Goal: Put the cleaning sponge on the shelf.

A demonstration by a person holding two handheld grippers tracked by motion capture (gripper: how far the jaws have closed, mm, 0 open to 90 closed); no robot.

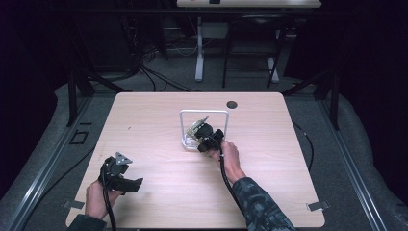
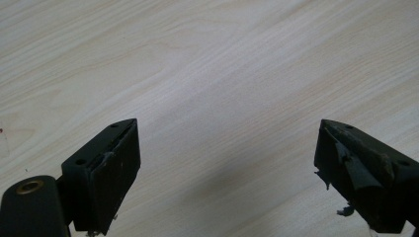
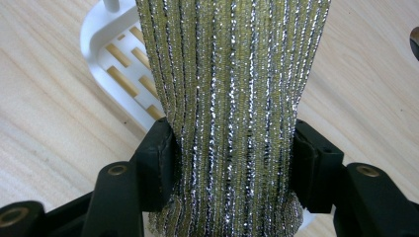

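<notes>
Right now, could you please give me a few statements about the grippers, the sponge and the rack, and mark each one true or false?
1. The right gripper has the glittery yellow-green sponge between its jaws. True.
2. The left gripper holds a cloth. False: its jaws stand wide apart over bare wood.
3. The white rack stands near the middle of the table. True.
4. The sponge is plain blue. False: it is yellow-green with silvery stripes.
5. Both grippers are at the rack. False: the left gripper is off at the near left corner of the table.
</notes>
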